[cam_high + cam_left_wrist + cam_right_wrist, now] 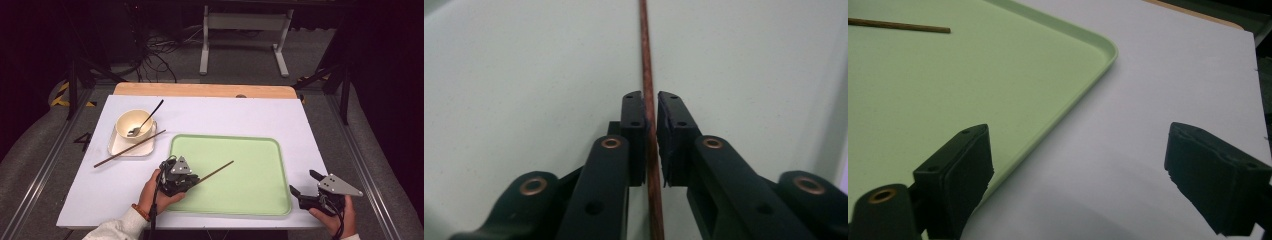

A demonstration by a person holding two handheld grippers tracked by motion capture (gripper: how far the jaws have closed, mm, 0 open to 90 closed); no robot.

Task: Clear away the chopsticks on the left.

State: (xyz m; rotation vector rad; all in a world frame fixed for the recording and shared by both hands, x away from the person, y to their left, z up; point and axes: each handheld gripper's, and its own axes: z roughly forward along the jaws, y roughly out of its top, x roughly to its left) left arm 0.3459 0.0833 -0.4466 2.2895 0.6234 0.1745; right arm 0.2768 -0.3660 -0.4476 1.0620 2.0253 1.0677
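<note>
Left claw point(186, 184) sits low over the near-left part of the green tray point(260, 200), clamped on a brown chopstick point(215, 172) — in the left gripper view the stick point(648, 100) runs straight up between the two black pads, pinched tight, with the pale green tray floor beneath. From the high view the chopstick angles up and to the right out of the claw, its far end over the middle of the tray. Over on the right, the right claw point(303, 184) hangs at the tray's near-right corner, jaws spread wide apart with nothing between them — one jaw over the tray rim point(1098, 47), the other over the white worktop point(1158, 100). At the far left, a second chopstick point(129, 149) lies across a white plate point(120, 147), which carries a cream bowl point(131, 120) with a spoon point(145, 120) leaning in it.
</note>
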